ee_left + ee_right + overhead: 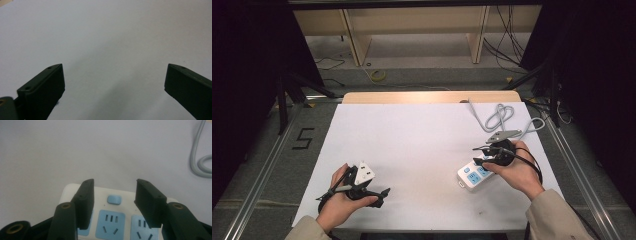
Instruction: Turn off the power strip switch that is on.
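A white power strip [472, 176] with blue sockets lies at the right of the white sheet [412, 145]. Its grey cable [499, 117] loops away toward the far right corner. My right gripper [478, 154] hovers over the strip's far end, pointing left. In the right gripper view the jaws of this gripper [115, 182] stand open above the strip [117, 195], on either side of its blue button [114, 200], with nothing gripped; the cable [198, 162] curves at the right edge. My left gripper [383, 196] rests near the front left, and its wide-open jaws [115, 67] frame bare sheet.
The sheet covers a wooden table whose far edge [427, 96] shows as a tan strip. Metal rails [267, 165] run along both sides, with a "5" mark [303, 138] on the floor at left. Wooden shelving [412, 30] and loose cables lie beyond.
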`<state>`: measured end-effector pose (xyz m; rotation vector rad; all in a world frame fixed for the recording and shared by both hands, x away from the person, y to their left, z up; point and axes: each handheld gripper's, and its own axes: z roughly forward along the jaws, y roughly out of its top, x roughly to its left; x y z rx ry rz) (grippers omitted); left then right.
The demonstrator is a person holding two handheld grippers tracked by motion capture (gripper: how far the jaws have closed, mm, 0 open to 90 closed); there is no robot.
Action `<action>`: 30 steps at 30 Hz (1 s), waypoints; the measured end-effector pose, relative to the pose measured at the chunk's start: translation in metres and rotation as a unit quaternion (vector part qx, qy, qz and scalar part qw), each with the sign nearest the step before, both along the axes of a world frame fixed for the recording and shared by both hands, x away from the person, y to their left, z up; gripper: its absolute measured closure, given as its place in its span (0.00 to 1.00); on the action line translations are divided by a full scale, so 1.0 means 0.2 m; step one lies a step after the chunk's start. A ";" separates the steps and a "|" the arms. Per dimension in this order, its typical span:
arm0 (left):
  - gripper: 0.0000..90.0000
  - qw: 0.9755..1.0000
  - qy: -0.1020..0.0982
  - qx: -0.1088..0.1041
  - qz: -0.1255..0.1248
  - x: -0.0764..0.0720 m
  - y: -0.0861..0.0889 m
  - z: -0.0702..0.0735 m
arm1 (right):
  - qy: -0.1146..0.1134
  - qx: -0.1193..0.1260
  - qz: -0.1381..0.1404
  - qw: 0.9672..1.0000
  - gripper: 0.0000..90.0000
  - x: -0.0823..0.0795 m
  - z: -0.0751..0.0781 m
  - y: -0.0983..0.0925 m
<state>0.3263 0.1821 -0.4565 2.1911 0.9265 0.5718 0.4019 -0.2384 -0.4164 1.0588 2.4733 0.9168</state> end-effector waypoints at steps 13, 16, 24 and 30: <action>0.03 1.000 0.002 0.000 0.001 0.00 0.00 0.00 | -0.041 0.050 0.009 0.998 0.41 -0.19 -0.05 -0.09; 0.03 1.000 0.002 0.000 0.002 0.00 0.00 0.00 | -0.042 0.068 0.011 0.997 0.39 -0.22 -0.06 -0.11; 0.03 1.000 0.004 0.000 0.002 0.00 0.00 -0.01 | -0.059 0.081 0.011 0.995 0.34 -0.31 -0.10 -0.15; 0.03 1.000 0.004 0.003 0.000 0.00 0.00 -0.01 | -0.060 0.093 0.006 0.994 0.34 -0.38 -0.13 -0.18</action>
